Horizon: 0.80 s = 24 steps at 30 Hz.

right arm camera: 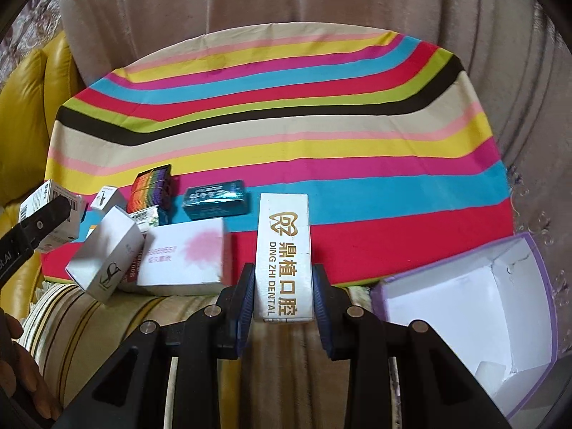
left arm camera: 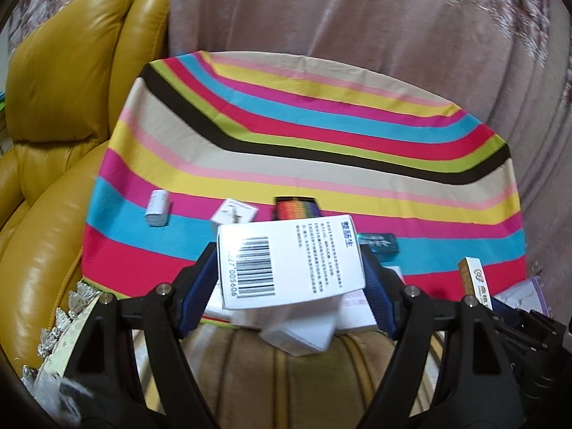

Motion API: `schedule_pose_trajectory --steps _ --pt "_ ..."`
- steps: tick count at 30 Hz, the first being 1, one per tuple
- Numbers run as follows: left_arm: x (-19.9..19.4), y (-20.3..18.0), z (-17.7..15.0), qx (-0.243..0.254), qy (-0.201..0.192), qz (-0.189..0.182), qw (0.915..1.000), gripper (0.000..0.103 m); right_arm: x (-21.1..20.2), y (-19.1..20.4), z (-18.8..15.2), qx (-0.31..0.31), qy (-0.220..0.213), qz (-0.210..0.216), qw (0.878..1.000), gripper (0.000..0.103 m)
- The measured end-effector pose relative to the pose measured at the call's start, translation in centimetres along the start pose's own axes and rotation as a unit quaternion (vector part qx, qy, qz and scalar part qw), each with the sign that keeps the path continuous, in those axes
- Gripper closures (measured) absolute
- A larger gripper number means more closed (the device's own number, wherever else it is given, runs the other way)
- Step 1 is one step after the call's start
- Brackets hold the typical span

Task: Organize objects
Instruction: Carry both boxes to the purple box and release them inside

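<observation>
My left gripper is shut on a white barcode box, held above the striped cloth; the same box shows at the far left of the right wrist view. My right gripper is shut on a tall white Ding Zhi Dental box, also seen at the right in the left wrist view. Loose boxes lie on the cloth: a rainbow box, a teal box, a white-and-pink box, a white YSL box and a small white box.
An open, empty purple-edged white box sits at the right, off the cloth's front edge. A yellow leather sofa stands at the left. A pink curtain hangs behind. A striped cushion lies below the grippers.
</observation>
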State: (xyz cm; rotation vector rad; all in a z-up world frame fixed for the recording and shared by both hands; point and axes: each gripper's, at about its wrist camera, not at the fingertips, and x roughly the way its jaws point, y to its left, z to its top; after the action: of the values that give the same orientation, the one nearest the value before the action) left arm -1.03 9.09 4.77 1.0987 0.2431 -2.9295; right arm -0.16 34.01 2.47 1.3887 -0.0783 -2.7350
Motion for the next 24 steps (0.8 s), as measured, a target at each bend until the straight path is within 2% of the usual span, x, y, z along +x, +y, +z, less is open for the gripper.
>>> schedule_pose_trajectory --steps 4,12,24 --pt "-0.2 -2.1 -0.2 0.021 0.002 -0.016 0.9996 0.025 -0.6 -1.7 -0.4 0.016 -0.001 -0.003 1.000 0.071" --pt "0.2 -8.0 -0.9 0.076 0.017 -0.071 0.9944 0.025 -1.3 -6.3 -1.3 0.059 0.001 -0.020 0.998 0.071" --pt "1.4 -17.3 -2.5 0.146 0.059 -0.152 0.9757 0.025 -1.7 -14.7 -2.8 0.124 0.004 -0.075 0.989 0.071"
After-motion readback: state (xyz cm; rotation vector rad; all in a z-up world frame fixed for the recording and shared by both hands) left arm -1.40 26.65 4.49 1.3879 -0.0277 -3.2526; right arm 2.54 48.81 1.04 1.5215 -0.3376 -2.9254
